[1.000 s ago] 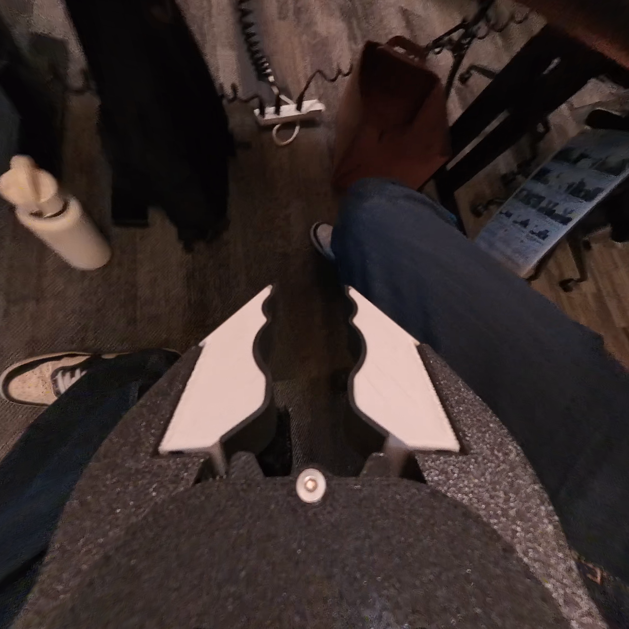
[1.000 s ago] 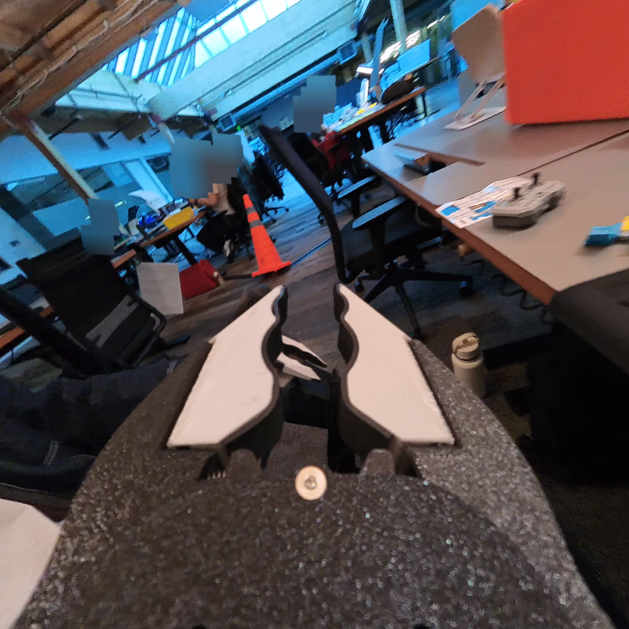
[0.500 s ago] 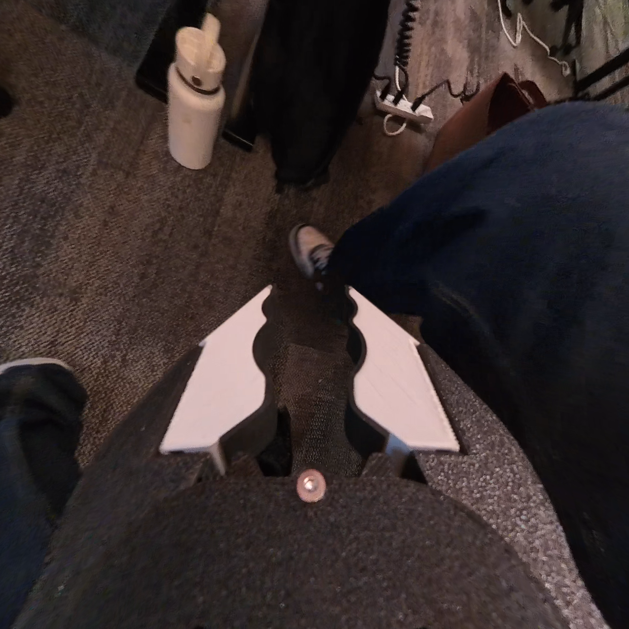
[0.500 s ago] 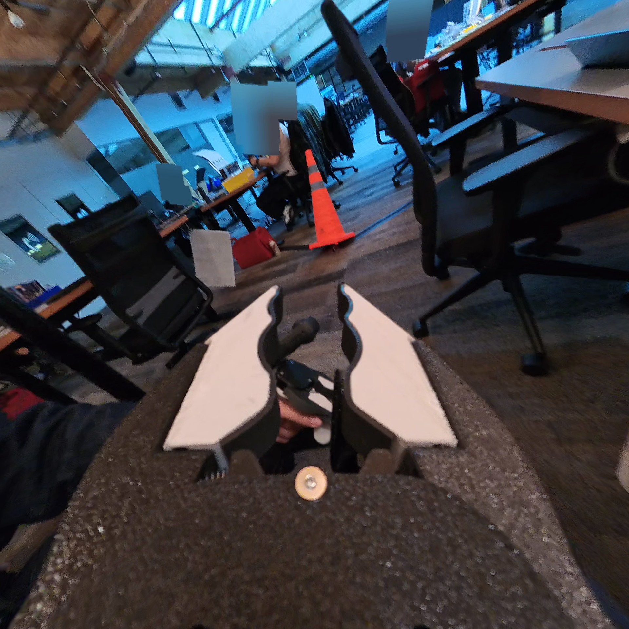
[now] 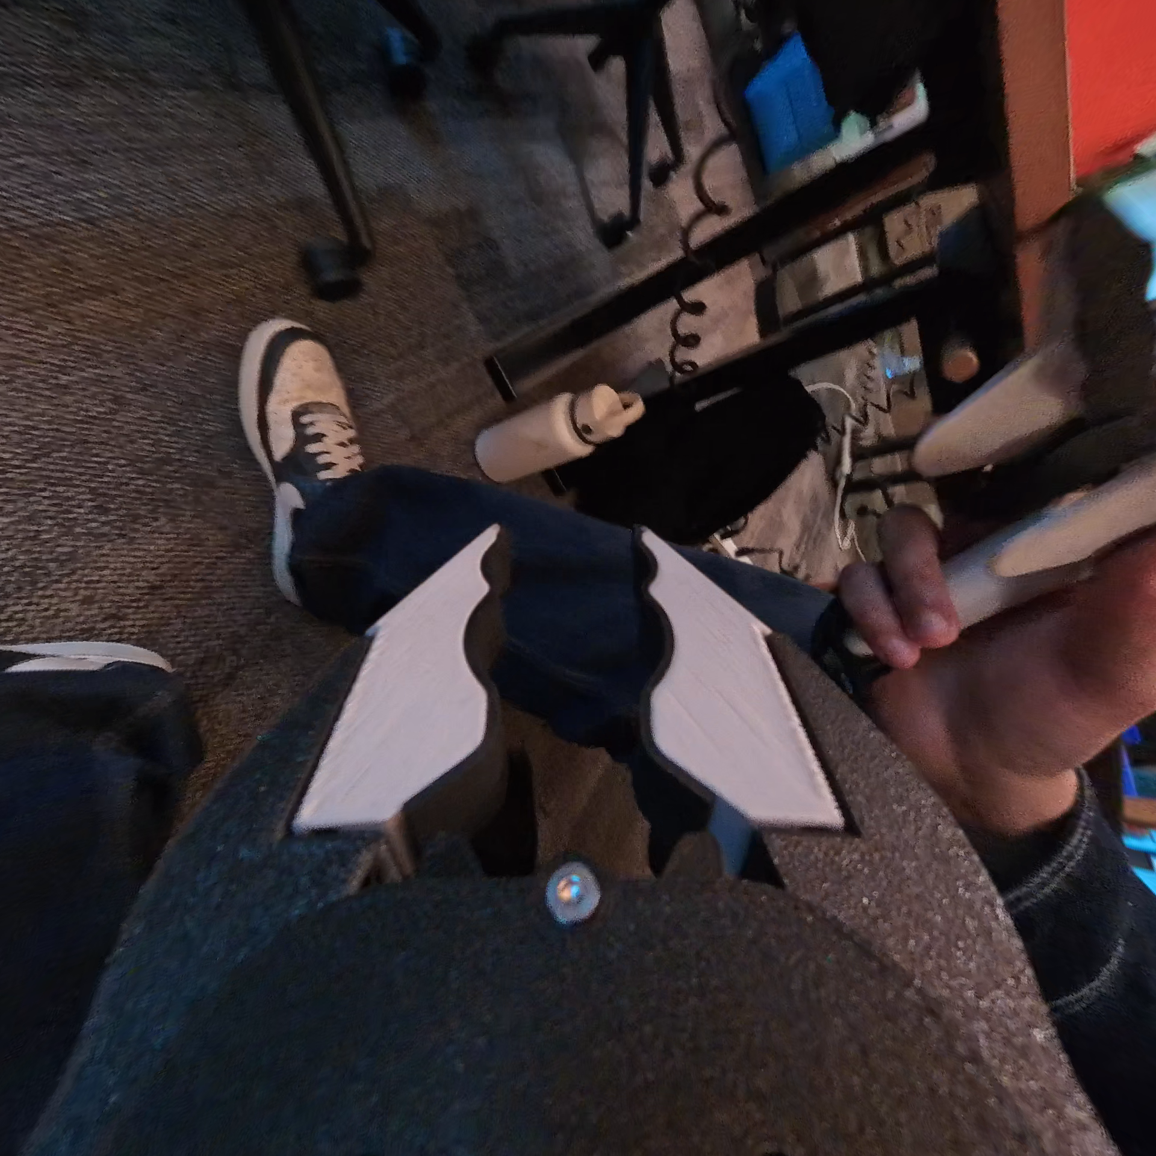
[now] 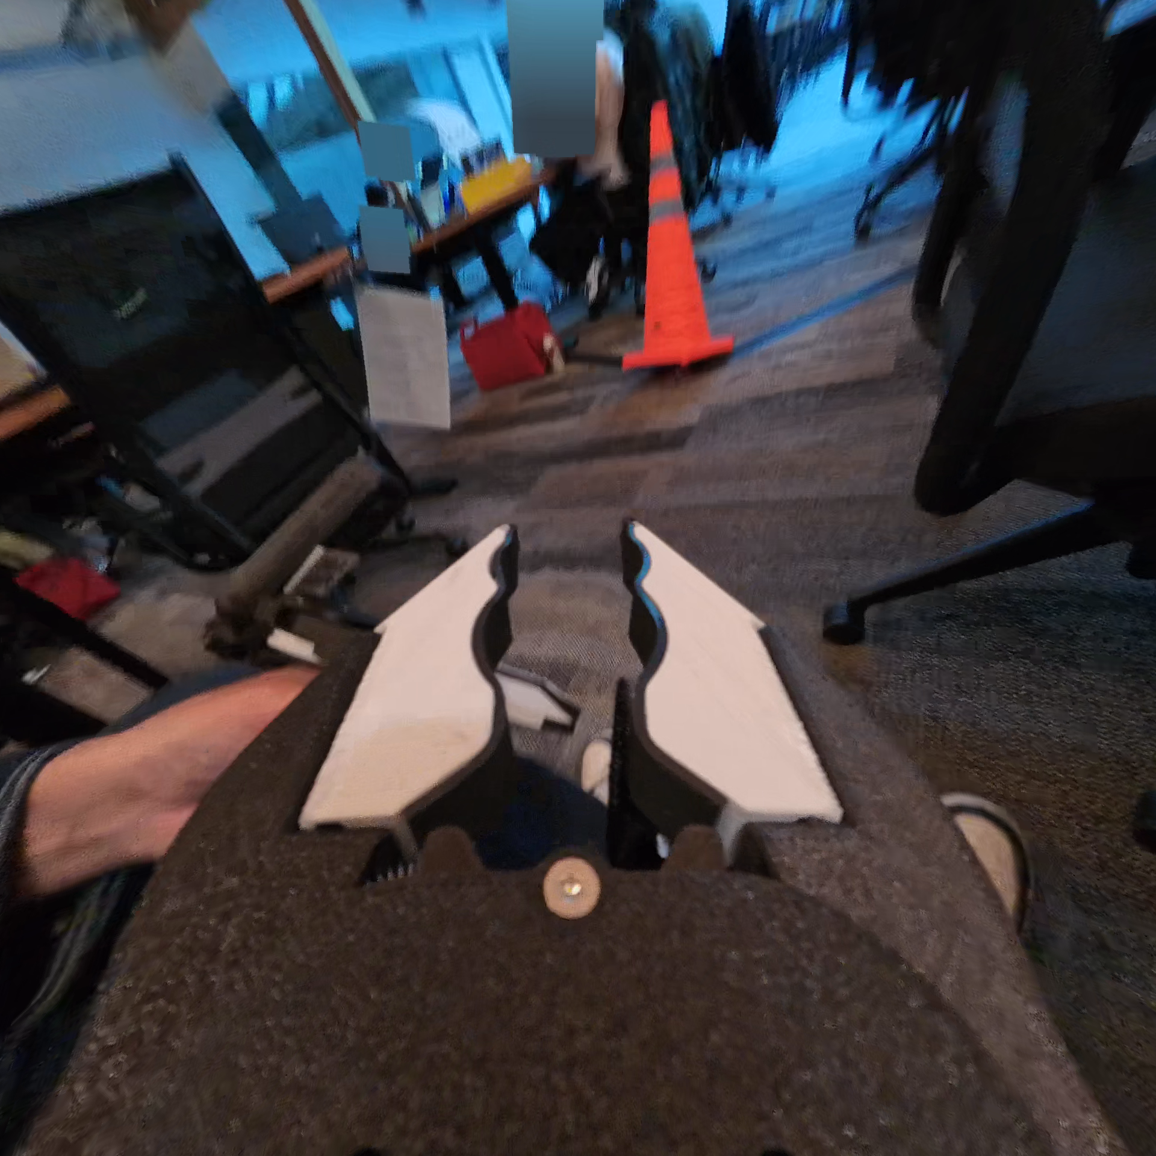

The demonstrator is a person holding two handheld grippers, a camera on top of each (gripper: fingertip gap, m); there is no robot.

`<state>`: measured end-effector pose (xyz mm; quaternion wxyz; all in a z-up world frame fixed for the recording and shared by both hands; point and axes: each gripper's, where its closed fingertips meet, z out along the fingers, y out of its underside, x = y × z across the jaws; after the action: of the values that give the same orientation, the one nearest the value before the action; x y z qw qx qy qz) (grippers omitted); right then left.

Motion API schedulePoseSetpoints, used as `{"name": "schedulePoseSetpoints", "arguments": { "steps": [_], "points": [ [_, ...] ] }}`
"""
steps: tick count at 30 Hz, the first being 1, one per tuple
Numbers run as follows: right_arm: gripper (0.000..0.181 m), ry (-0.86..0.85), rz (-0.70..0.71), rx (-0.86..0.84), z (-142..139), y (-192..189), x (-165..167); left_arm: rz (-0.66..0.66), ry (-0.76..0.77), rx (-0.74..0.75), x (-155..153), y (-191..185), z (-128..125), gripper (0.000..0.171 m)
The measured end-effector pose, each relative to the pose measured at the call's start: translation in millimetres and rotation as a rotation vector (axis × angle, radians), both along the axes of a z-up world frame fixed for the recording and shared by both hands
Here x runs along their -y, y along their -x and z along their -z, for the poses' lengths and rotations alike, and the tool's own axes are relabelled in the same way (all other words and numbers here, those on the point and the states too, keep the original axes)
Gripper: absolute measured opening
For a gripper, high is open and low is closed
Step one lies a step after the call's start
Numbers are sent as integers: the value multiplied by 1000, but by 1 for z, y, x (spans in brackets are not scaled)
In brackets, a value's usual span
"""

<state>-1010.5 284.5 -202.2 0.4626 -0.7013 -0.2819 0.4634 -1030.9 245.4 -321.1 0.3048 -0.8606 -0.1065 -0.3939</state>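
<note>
Your left gripper [image 5: 566, 538] hangs over your lap, fingers spread with nothing between them, pointing down at a leg in dark jeans [image 5: 500, 563]. Off to its left on the carpet [image 5: 125, 313] sits a black-and-white sneaker [image 5: 294, 431], toe away from you. Just past the leg, a cream bottle [image 5: 550, 428] rests by a black bag [image 5: 694, 450]. At the right edge your right hand [image 5: 976, 657] wraps the pale handle [image 5: 1051, 550] of the other tool, close beside this gripper's right finger.

In the right wrist view, your left hand [image 6: 144, 782] shows low at the left edge. Your right gripper [image 6: 568, 538] is spread too, gripping nothing, aimed out across grey carpet [image 6: 688, 475]. Straight beyond stands an orange traffic cone [image 6: 672, 269], with a red box [image 6: 507, 344] just left of it. On the right, a black office chair [image 6: 1032, 375] looms close, one caster leg [image 6: 938, 582] reaching towards the fingers.
</note>
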Motion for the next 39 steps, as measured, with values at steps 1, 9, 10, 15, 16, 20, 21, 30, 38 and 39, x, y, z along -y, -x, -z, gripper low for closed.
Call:
{"name": "schedulePoseSetpoints", "arguments": {
  "steps": [1, 9, 10, 15, 16, 20, 21, 30, 38, 39],
  "points": [
    [32, 44, -51, 26, 4, 6, 1, -13, 6, -18, -5, 8, 4, 38],
    [30, -92, -93, 141, -3, 30, -48, 75, 82, -103, -68, 14, 36, 38],
    [30, -101, -106, 163, -1, 34, -56, 91, 85, -127, -77, 14, 39, 38],
    [30, -118, -146, 228, 7, 49, -101, 133, 91, -155, -121, 28, 30, 38],
    [30, -115, -152, 231, 8, 52, -109, 120, 93, -173, -129, 36, 31, 38],
    [30, -102, -195, 262, 16, 67, -139, 104, 139, -189, -151, 61, 38, 38],
    [30, -105, -203, 262, 17, 70, -145, 93, 137, -176, -158, 66, 35, 38],
    [30, -54, -331, 289, 36, 117, -183, 57, 119, -222, -183, 114, 31, 38],
    [30, -80, -494, 323, 46, 162, -169, 3, 111, -197, -166, 129, 22, 38],
    [31, -87, -499, 331, 47, 164, -168, -4, 117, -204, -161, 131, 23, 38]
  ]
}}
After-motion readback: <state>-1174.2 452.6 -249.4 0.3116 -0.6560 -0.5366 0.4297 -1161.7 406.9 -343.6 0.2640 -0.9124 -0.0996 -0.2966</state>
